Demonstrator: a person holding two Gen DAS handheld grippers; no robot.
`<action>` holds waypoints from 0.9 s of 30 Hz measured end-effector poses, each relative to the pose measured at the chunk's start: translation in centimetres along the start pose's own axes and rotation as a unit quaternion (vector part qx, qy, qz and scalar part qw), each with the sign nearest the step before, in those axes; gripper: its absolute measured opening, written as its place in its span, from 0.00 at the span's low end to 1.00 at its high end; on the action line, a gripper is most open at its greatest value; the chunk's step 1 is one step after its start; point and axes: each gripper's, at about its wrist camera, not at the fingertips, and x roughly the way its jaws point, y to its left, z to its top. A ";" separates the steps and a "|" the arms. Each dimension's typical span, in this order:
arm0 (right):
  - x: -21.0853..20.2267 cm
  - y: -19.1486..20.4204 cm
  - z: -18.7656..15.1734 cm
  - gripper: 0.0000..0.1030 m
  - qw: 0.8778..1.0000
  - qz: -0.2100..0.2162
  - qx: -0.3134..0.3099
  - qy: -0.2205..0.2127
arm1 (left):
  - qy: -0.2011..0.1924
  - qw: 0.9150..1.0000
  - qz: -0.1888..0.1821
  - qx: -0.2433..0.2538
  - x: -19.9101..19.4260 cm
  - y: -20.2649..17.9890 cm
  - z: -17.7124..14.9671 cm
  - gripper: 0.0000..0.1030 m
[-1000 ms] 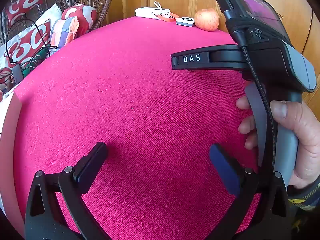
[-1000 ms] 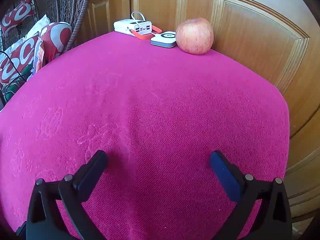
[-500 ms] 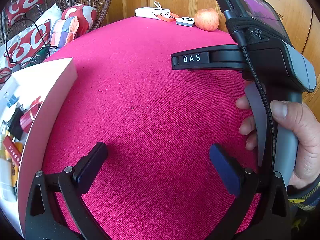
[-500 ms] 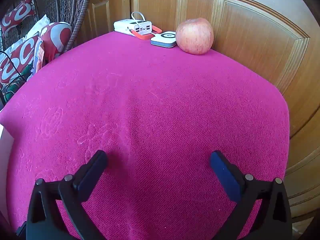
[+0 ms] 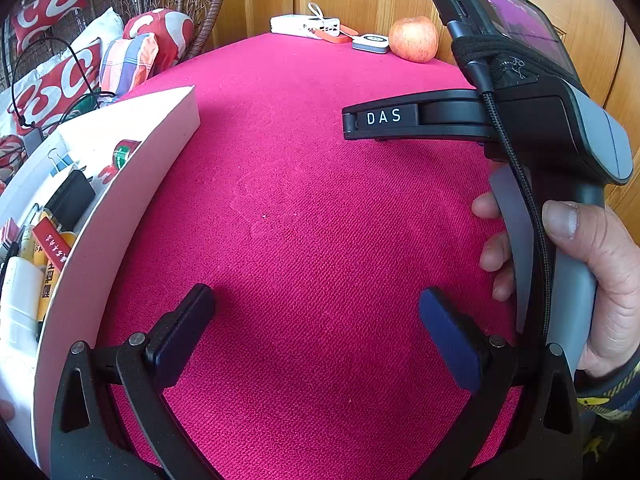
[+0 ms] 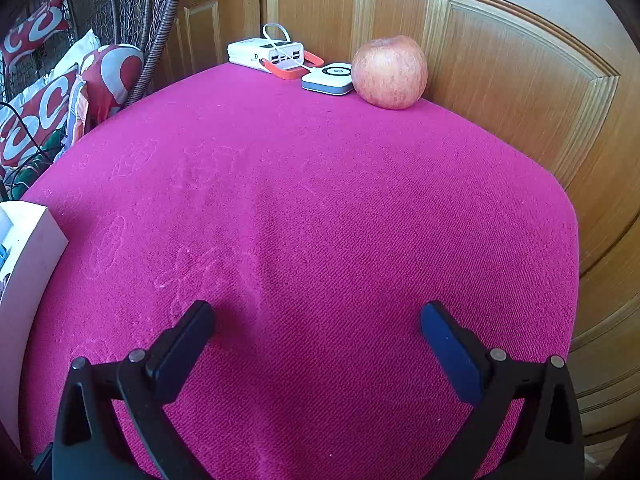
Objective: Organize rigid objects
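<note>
A white box (image 5: 132, 196) full of small items stands on the pink cloth at the left; it holds a tape roll (image 5: 124, 151), binder clips, a black block and several packets. Its corner (image 6: 28, 240) shows at the left edge of the right wrist view. My left gripper (image 5: 316, 320) hovers open over bare cloth just right of the box. My right gripper (image 6: 316, 328) is open too, empty, above the cloth's middle. In the left wrist view the right gripper's body (image 5: 552, 120) is held by a hand (image 5: 592, 280) at the right.
At the far edge of the pink table (image 6: 320, 208) lie a white power bank (image 6: 266, 54), a small white charger puck (image 6: 330, 78) and an apple (image 6: 389, 72), against wooden cabinet doors (image 6: 500, 80). Red-and-white cushions (image 5: 56, 88) and a wicker chair are off to the left.
The white box has slid in from the left onto the cloth, moving further right and forward each frame. Both grippers have stayed still and open.
</note>
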 end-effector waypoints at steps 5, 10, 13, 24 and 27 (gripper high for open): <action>0.0 0.0 0.0 1.00 1.000 0.000 0.000 0.000 | 0.000 1.000 0.000 0.000 0.0 0.0 0.0 1.00; 0.0 0.1 0.0 1.00 1.000 0.000 0.000 0.000 | 0.000 1.000 0.000 0.000 0.0 0.0 0.0 1.00; 0.0 0.1 0.0 1.00 1.000 0.000 0.000 0.000 | 0.000 1.000 0.000 0.000 0.0 0.0 0.0 1.00; -0.1 0.0 0.2 1.00 1.000 0.000 0.000 0.000 | 0.000 1.000 0.000 0.000 0.1 0.0 0.0 1.00; -0.2 -0.1 0.3 1.00 1.000 0.000 0.000 0.000 | 0.000 1.000 0.000 0.000 0.1 0.0 0.0 1.00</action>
